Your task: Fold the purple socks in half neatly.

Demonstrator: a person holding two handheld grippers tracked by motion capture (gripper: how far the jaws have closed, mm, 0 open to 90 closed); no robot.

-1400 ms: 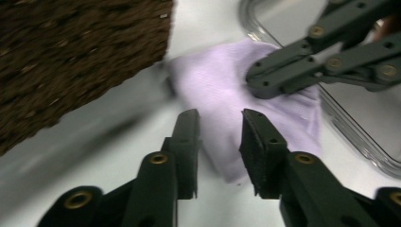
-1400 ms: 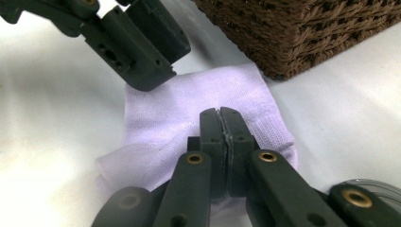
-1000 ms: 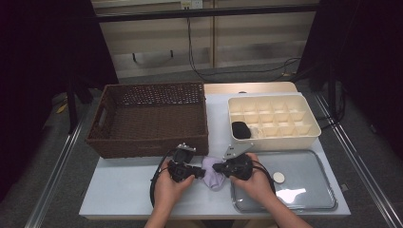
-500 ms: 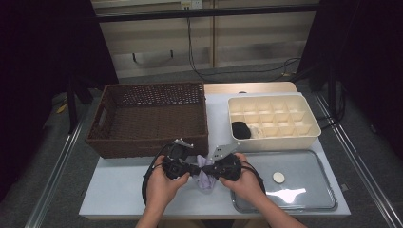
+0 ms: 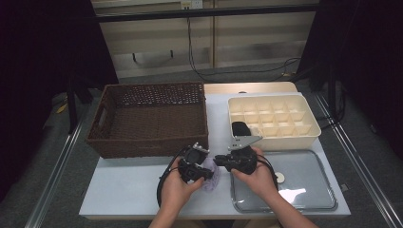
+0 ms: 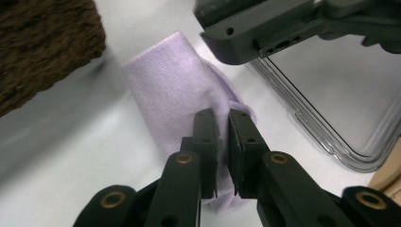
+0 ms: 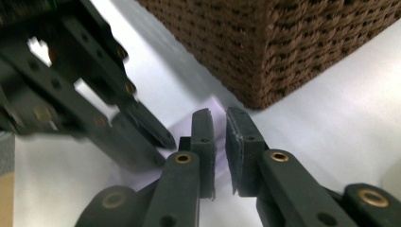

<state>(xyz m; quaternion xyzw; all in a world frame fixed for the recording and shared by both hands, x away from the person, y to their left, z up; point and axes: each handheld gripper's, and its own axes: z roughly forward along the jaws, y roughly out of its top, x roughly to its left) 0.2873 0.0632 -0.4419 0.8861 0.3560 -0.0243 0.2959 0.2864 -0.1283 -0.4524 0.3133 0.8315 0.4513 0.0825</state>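
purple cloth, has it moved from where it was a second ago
Yes, slightly. In the high view the purple cloth now sits a little nearer the brown wicker basket, pinched between the left gripper and right gripper.

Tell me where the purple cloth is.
In the high view, the purple cloth lies near the table's front edge between both grippers, before the wicker basket, left of the clear tray.
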